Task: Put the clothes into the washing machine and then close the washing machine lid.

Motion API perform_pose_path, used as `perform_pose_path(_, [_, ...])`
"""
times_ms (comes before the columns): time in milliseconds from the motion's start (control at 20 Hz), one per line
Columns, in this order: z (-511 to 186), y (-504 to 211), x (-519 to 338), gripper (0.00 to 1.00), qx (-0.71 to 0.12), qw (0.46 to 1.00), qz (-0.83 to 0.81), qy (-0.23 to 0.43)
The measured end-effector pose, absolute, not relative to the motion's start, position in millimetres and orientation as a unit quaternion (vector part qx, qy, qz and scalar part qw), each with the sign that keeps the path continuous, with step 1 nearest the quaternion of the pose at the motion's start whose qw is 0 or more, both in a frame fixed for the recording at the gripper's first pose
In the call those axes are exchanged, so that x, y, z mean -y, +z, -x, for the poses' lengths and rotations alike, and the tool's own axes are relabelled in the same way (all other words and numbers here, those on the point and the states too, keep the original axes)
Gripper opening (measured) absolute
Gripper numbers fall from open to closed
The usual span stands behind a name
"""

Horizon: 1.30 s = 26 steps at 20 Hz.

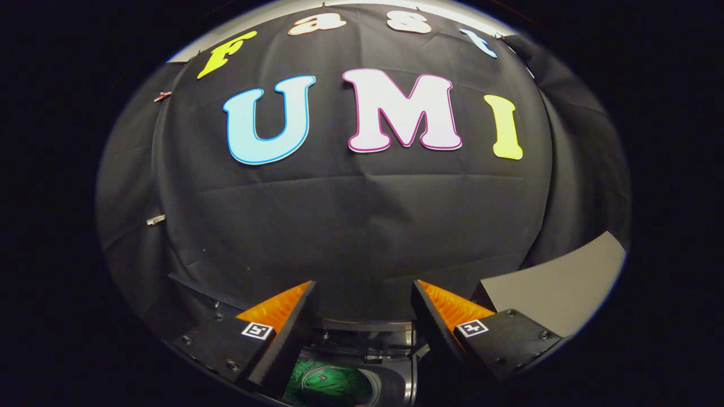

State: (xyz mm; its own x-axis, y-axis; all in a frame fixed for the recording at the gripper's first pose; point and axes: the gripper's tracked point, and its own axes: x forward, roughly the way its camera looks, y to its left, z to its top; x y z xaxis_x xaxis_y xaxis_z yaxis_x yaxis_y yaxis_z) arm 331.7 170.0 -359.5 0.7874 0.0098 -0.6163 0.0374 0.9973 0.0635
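My gripper (pixel 363 291) is open, its two fingers (pixel 283 311) spread wide with nothing between them. It points at the black cloth wall. Low between the fingers, close under them, a dark machine part (pixel 367 339) shows with a round opening (pixel 339 384) that reflects green; I cannot tell whether this is the washing machine's drum. No clothes are between the fingers.
A grey flat surface (pixel 560 288) lies to the right of the right finger, running back to the cloth wall. The wall (pixel 350 220) stands close ahead, beyond the fingertips.
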Motion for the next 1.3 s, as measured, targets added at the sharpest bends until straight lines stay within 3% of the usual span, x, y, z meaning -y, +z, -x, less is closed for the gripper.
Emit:
perform_pose_path(550, [-254,-353,-176,1.0,-0.336,0.942,-0.019,-0.009])
perform_pose_path(1300, [-197,-297,-192,0.99,-0.288,0.955,-0.027,0.063])
